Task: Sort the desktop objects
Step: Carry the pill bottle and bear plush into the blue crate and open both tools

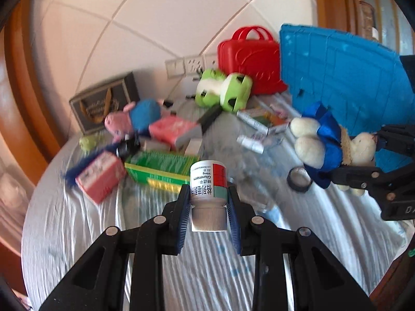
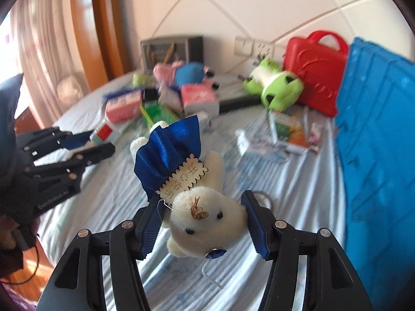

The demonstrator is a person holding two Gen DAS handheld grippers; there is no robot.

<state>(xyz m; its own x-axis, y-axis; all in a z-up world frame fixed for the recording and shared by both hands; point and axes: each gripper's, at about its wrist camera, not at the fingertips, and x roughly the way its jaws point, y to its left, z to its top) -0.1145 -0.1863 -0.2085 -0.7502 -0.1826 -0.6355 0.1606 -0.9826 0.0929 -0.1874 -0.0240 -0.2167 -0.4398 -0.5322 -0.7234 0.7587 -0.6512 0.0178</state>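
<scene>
My left gripper (image 1: 207, 197) is shut on a white medicine bottle (image 1: 207, 184) with a red and green label, held cap toward me above the table. My right gripper (image 2: 201, 207) is shut on the head of a cream teddy bear (image 2: 205, 215) in a blue satin dress with a wooden tag. The bear (image 1: 321, 140) and the right gripper (image 1: 373, 178) also show at the right of the left wrist view. The left gripper (image 2: 77, 153) with the bottle (image 2: 103, 132) shows at the left of the right wrist view.
A blue crate (image 1: 345, 77) and a red case (image 1: 249, 57) stand at the back right. A green frog plush (image 1: 223, 90), a pink pig plush (image 1: 135, 119), pink boxes (image 1: 101, 178), a green box (image 1: 160, 168), a tape roll (image 1: 299, 180) and medicine packs (image 2: 285, 132) lie on the cloth-covered table (image 1: 77, 220).
</scene>
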